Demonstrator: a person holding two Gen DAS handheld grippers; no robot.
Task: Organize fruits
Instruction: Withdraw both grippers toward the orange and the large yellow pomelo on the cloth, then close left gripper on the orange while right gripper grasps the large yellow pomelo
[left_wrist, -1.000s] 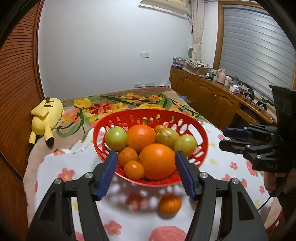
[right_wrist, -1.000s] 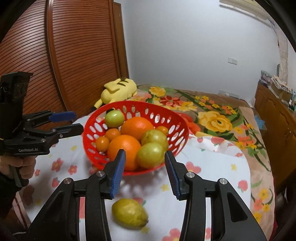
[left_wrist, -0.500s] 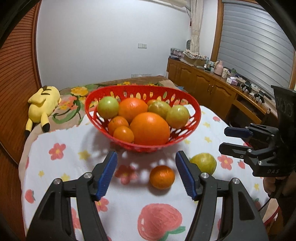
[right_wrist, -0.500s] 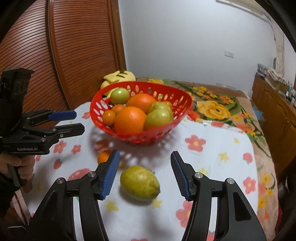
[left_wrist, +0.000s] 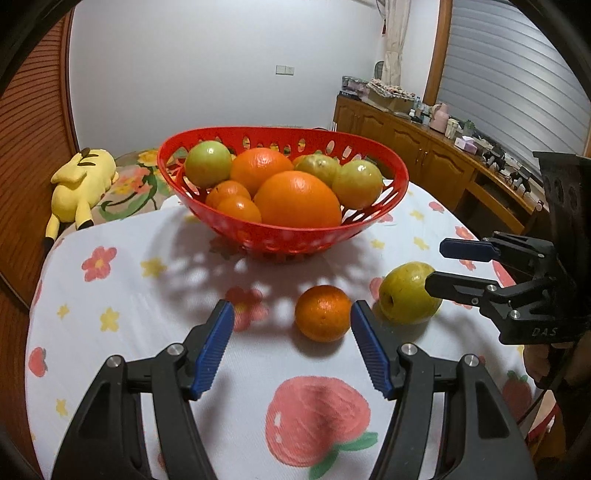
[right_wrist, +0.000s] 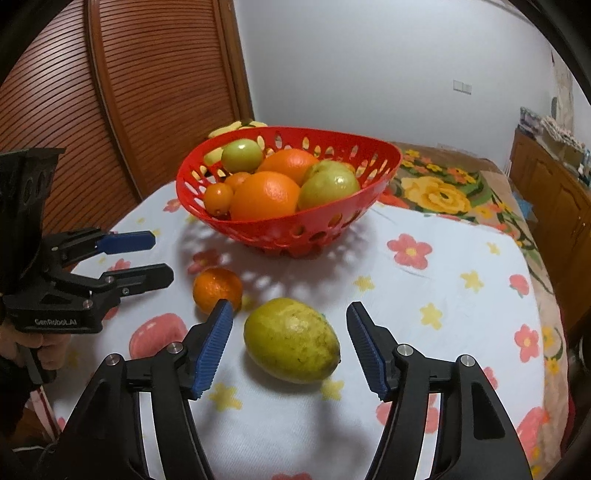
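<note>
While the right hand-held gripper (right_wrist: 290, 345) was opening around the yellow-green guava (right_wrist: 291, 339) on the surface, the left hand-held gripper (left_wrist: 291, 345) hung apart before the mandarin (left_wrist: 323, 313), both apparently bound for the red basket (left_wrist: 291, 236).

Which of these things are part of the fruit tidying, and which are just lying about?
Part of the job:
- red basket holding oranges and green fruits
- loose small orange on the tablecloth
- loose yellow-green fruit beside it
- left hand-held gripper, open
- right hand-held gripper, jaws opening around the yellow-green fruit, not touching it

Just lying about:
- yellow plush toy
- floral bedspread
- cluttered wooden sideboard
</note>
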